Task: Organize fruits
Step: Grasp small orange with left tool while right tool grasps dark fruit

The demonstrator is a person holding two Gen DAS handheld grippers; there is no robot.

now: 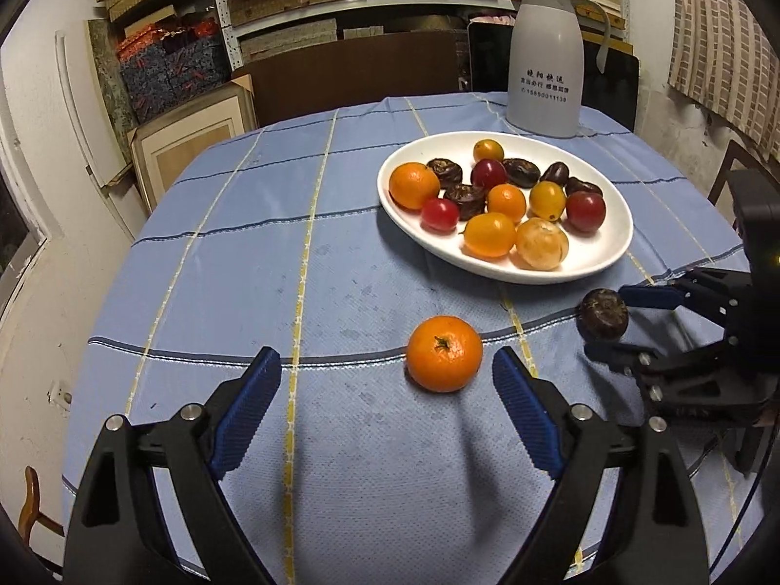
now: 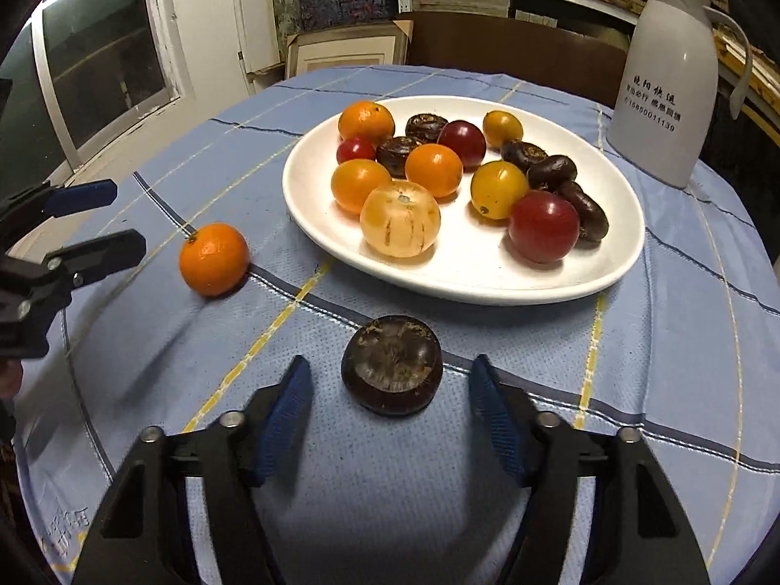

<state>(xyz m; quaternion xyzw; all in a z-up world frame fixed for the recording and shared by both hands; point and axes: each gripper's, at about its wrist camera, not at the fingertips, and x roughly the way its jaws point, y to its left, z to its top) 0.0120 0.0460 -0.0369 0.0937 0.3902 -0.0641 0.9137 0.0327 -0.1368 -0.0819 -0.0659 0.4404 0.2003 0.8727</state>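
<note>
A: Currently, the left gripper (image 1: 385, 380) stands apart beside the loose orange (image 1: 444, 360), near the plate (image 1: 609, 263). The right gripper (image 2: 390, 385) straddles the dark chestnut-like fruit (image 2: 391, 364), pads not touching.

B: Risk: both fruits are round; an off-centre pinch could roll them off the table edge.

A: The thermos (image 1: 543, 58) carries Chinese print I cannot read.

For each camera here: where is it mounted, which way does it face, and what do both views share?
Left wrist: on the left tongs, looking down at the loose orange; right tongs at right edge.
Right wrist: on the right tongs, looking down at the dark fruit; left tongs at left edge.
Shared: white plate, jug, blue tablecloth.
</note>
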